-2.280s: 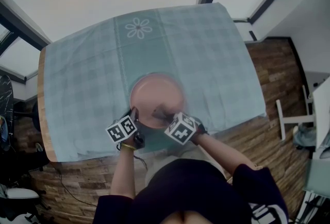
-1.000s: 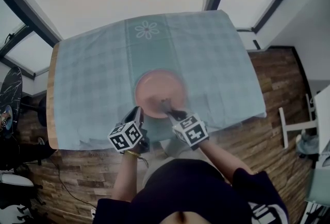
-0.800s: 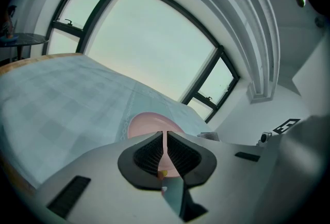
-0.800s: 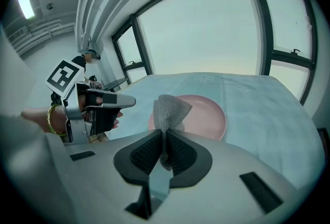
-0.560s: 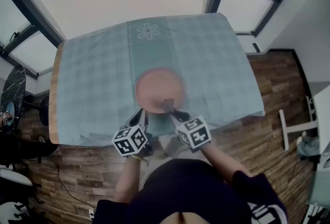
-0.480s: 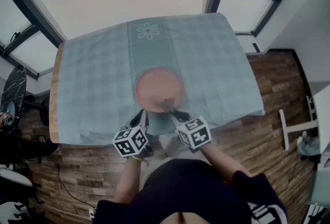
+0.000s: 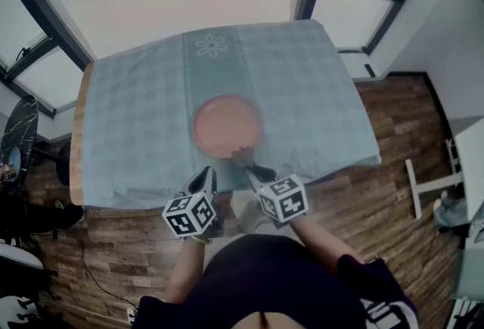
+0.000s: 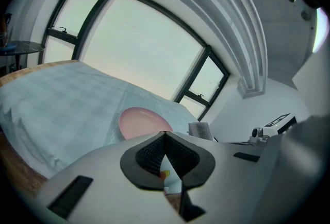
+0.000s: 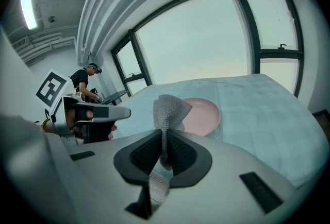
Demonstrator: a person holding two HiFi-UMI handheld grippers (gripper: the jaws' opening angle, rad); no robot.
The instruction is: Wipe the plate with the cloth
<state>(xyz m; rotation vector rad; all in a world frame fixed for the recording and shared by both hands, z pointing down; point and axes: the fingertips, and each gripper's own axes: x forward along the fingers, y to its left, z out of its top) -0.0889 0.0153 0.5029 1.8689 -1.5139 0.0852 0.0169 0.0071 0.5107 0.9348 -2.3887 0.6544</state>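
The right gripper (image 7: 243, 162) is clenched on the grey cloth (image 9: 169, 108). The pads pinch its lower part, and the rest stands up above the jaws as a crumpled tuft. The left gripper (image 8: 165, 139) has its jaws pressed together with nothing between them (only the floor shows through the small gap below the pads). In the head view both grippers are in the lower middle of the frame, near the lower edge of the checked tablecloth (image 7: 136, 131). The pink plate (image 7: 225, 125) lies flat on this tablecloth at the centre of the frame. Its whole face shows, and the cloth is near its lower rim.
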